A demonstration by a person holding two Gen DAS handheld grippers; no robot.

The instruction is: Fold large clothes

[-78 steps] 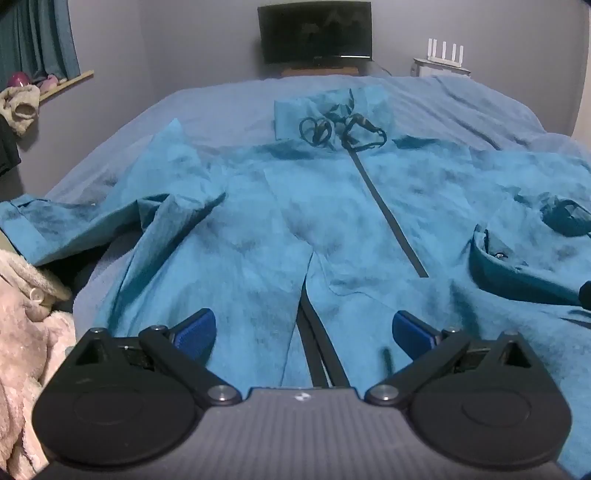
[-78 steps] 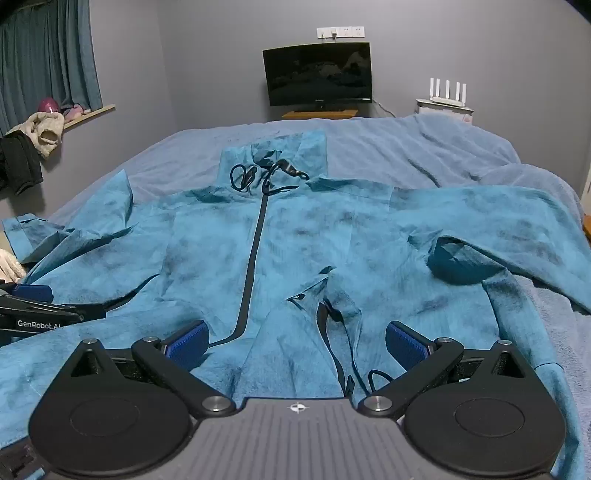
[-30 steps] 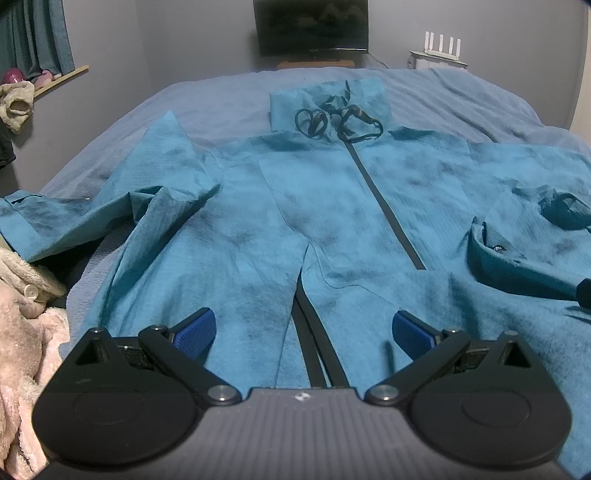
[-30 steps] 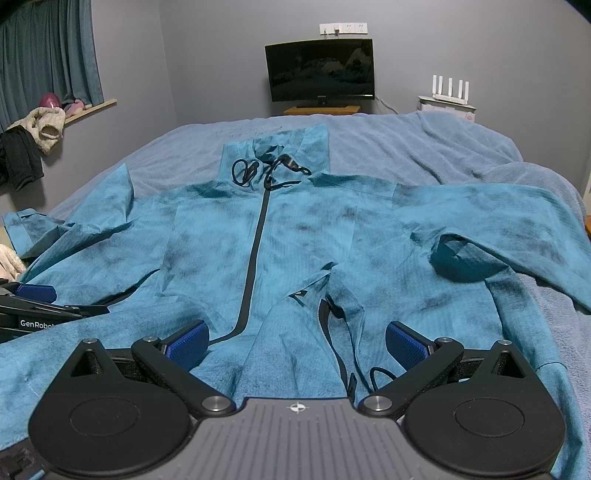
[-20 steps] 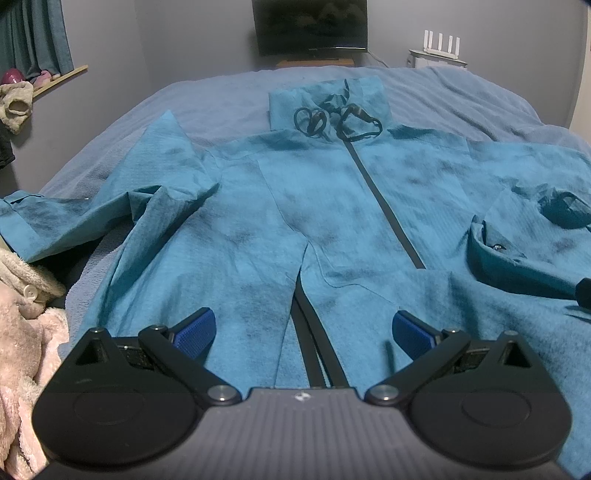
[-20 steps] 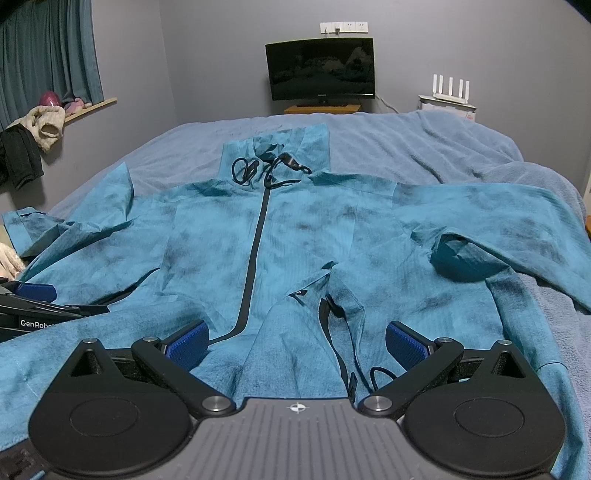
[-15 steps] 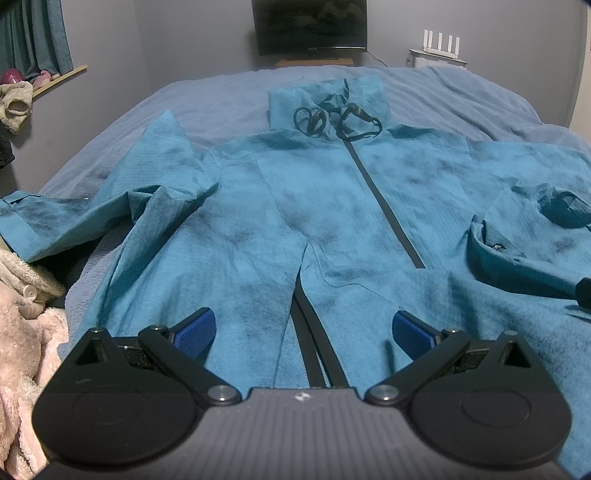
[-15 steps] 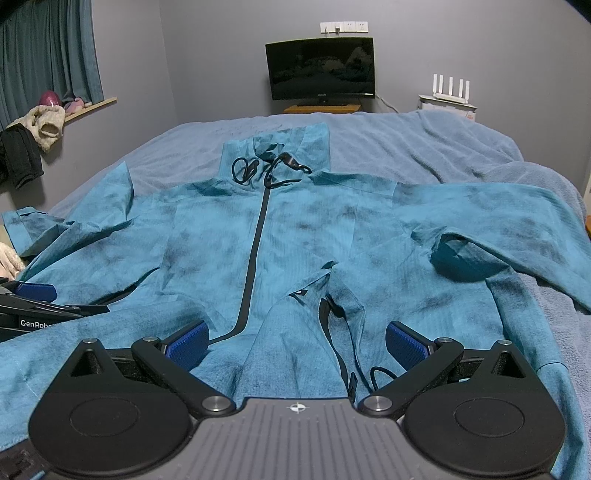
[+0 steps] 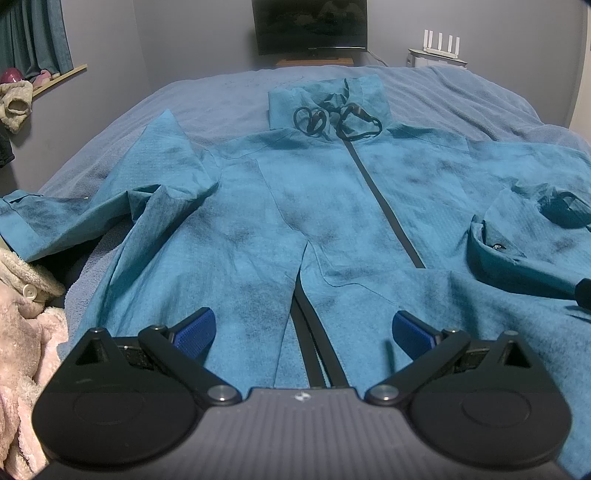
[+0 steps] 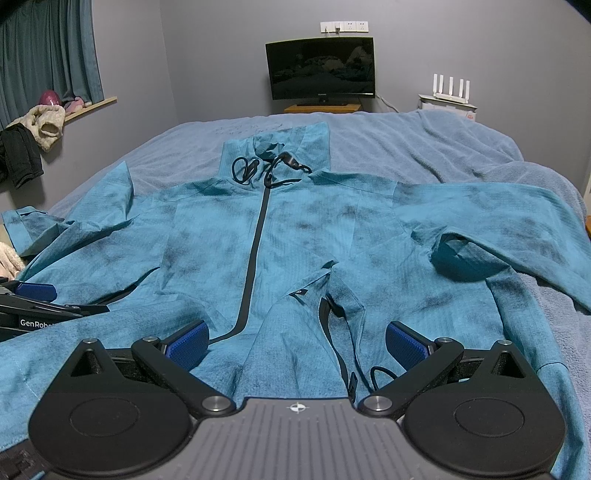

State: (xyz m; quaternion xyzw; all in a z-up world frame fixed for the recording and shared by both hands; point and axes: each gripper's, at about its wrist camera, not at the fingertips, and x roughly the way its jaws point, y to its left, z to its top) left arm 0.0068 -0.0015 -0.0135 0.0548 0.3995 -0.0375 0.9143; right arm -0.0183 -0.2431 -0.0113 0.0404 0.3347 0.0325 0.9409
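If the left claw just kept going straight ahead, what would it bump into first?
Most likely the teal jacket spread on the bed. The left claw is open and empty, pointing low over the hem near the dark zipper; depth is hard to judge.

2 low claw-mounted views facing headward, sharing jacket [image 9: 332, 206], perhaps side-by-side

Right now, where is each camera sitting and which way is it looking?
Left wrist: sits on the left gripper, low over the hem of the teal jacket, facing the TV; its open blue fingers show.
Right wrist: sits on the right gripper, facing the same way; its open fingers and the left gripper show.
Both share the jacket, bed, TV and router.
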